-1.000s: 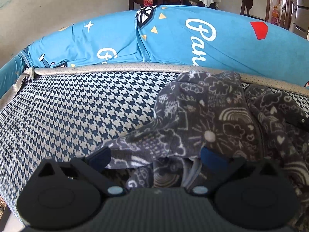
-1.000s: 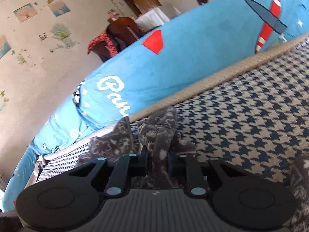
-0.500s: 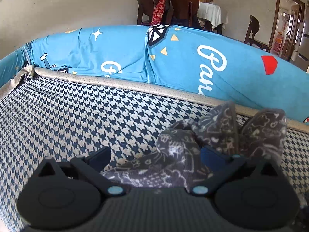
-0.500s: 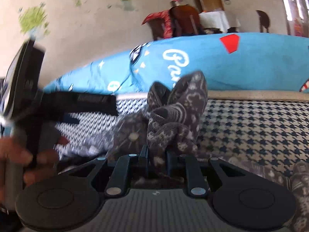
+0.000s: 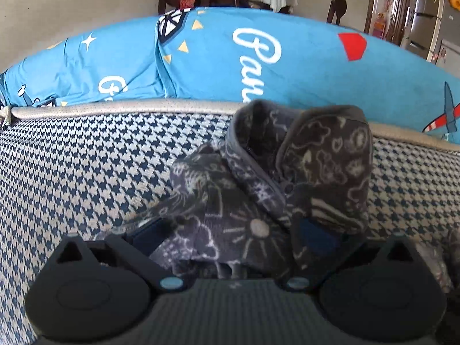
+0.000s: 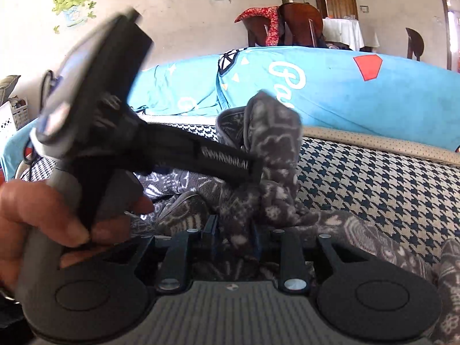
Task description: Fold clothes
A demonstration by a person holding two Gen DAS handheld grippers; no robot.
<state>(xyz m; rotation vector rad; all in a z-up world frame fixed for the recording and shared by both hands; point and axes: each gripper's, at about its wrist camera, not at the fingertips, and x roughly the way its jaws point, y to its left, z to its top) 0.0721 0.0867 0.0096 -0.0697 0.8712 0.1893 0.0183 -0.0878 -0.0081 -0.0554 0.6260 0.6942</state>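
Mid-fold: right claw (image 6: pixel 234 231) clamped on bunched grey doodle-print fleece garment (image 6: pixel 273 143), lying on the houndstooth sofa seat (image 6: pixel 373 178). Left claw (image 5: pixel 234 230) spread wide, fleece between its fingers, not pinched. Next, likely: close left, carry fold over.

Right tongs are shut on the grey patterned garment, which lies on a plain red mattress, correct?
Not quite: the mattress is navy-and-white houndstooth, not plain red, as the right wrist view shows. The right tongs are indeed shut on the grey patterned garment.

Beige wall (image 6: pixel 178 28) with plant stickers; wooden chair (image 6: pixel 299 23) behind.
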